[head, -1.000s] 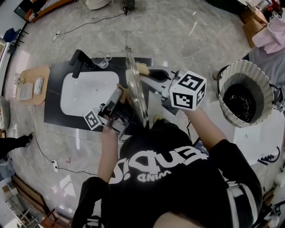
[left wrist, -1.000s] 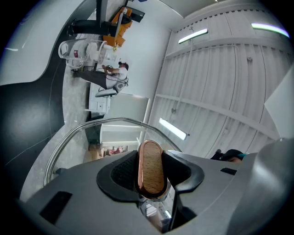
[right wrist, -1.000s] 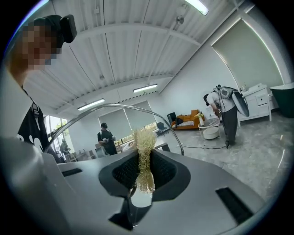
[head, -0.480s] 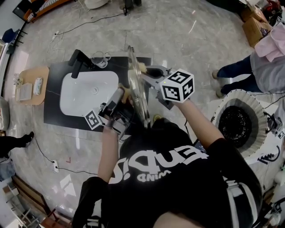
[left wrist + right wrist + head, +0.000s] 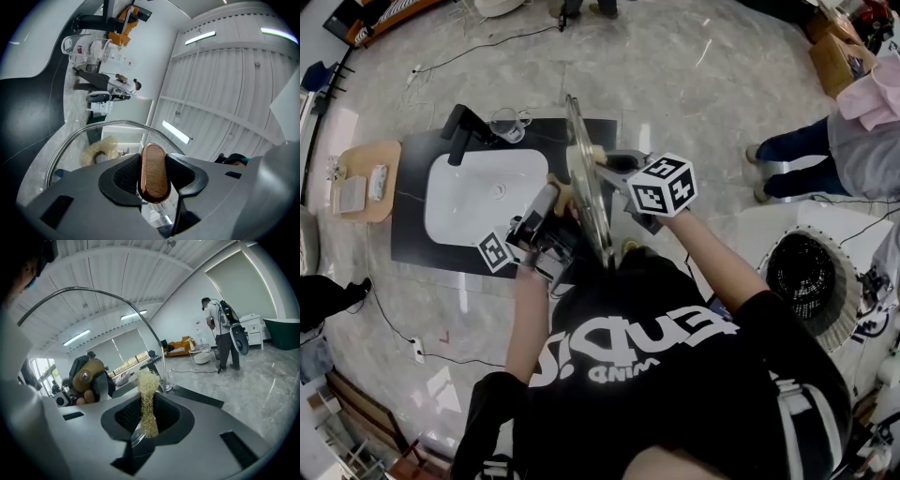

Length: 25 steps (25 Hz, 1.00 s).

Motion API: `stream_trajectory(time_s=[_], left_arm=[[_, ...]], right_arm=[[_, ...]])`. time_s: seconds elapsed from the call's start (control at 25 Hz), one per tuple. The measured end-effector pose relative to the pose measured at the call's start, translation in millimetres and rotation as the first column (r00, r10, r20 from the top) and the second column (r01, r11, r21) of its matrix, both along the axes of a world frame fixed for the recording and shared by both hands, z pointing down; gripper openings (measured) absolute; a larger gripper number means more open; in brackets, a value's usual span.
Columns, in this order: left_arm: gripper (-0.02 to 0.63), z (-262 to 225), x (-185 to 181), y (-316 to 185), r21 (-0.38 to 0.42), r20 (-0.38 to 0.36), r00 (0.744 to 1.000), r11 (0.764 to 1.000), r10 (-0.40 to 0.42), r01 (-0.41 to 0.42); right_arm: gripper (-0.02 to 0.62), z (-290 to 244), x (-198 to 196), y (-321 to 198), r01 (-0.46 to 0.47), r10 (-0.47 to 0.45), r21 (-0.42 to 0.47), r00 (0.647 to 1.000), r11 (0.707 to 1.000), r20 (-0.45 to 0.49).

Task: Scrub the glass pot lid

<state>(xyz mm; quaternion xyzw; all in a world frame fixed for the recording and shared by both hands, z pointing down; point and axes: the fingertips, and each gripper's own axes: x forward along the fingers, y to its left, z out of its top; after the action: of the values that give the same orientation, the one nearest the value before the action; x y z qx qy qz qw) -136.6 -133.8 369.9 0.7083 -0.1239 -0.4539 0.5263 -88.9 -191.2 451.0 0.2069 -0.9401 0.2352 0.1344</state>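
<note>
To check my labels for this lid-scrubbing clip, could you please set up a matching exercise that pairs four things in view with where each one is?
Things:
1. wooden knob
2. straw-coloured scrubber
3. white sink
4. glass pot lid

Places:
A. set into the black counter
B. clamped in the right claw
C. clamped in the left claw
D. standing on edge between both claws

Pairs: 1-C, 2-B, 3-A, 4-D.
</note>
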Motion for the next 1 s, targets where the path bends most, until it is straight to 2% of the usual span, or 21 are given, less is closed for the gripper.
stream_trajectory(time_s=[0.28,0.52,0.76,1.0], left_arm=[[0.179,2.1,-3.8,-3.8,-0.007,-0.004,1.0,1.0,-0.013,0.013],[0.179,4.4,-7.7,-4.5,-0.013,0.002,1.0,0.999,-0.029,0.029],[0.179,7.9,-10.0,-1.2,-0.015,0.008,0.999,0.999,-0.045,0.046],[0.179,8.9,-7.4,5.5,-0.022,0.018,0.999,0.998,-0.051,0.051]], right_arm=[[0.054,25.4,1.8,25.7,0.053,-0.055,-0.058,0.998,0.997,-0.04],[0.054,29.6,2.8,52.2,0.099,-0.102,-0.099,0.994,0.99,-0.031],[0.054,18.0,7.1,87.8,0.183,-0.184,-0.13,0.983,0.974,0.0],[0.054,-15.4,13.1,114.3,0.243,-0.239,-0.129,0.97,0.961,0.049]])
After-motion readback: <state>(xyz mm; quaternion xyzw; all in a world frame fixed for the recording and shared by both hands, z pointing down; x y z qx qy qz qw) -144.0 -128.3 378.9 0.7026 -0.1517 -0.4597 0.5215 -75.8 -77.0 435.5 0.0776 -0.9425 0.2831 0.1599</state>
